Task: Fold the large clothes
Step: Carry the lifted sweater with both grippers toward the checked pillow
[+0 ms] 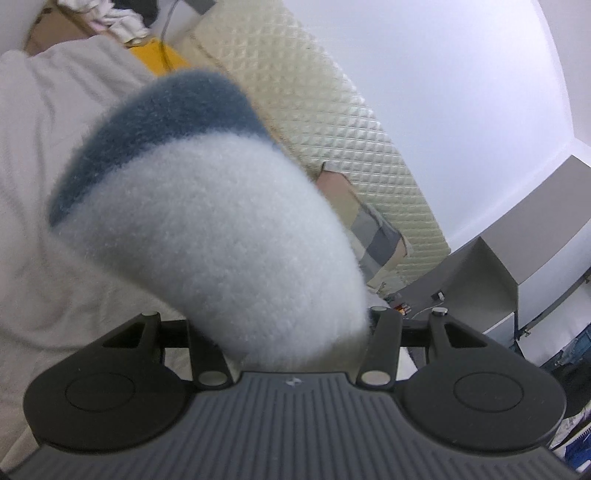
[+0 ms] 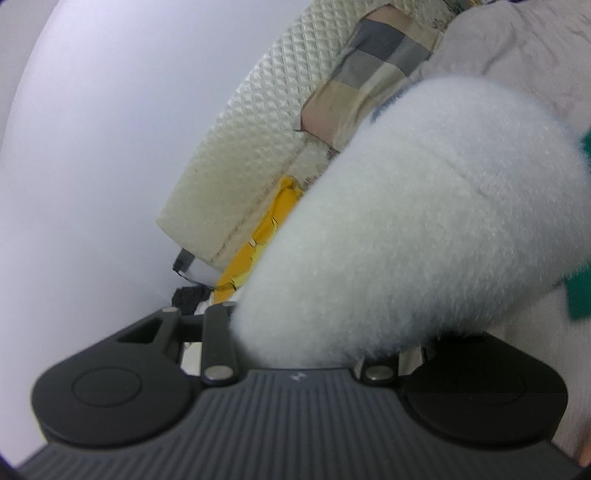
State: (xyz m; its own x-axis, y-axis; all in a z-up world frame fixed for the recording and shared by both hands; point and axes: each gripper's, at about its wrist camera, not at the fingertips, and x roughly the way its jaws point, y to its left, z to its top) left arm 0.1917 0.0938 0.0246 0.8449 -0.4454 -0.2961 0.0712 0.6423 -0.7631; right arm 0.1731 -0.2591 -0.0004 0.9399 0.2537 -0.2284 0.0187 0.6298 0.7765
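A fluffy white garment with a dark blue stripe [image 1: 207, 229] bulges out from between the jaws of my left gripper [image 1: 284, 295] and hides both fingers. It hangs lifted above the white bed sheet [image 1: 44, 147]. In the right wrist view the same fluffy white garment [image 2: 424, 221] fills the jaws of my right gripper [image 2: 306, 314], its fingers buried in the pile. A dark green patch [image 2: 580, 288] shows at the garment's right edge. Each gripper is shut on a bunched part of the cloth.
A cream quilted mattress [image 1: 332, 110] leans against the white wall. A grey and beige checked cloth [image 1: 373, 236] lies at its foot, a yellow item [image 1: 159, 55] at its other end. A cardboard box [image 1: 55, 29] holds clothes. Grey furniture [image 1: 498, 266] stands at the right.
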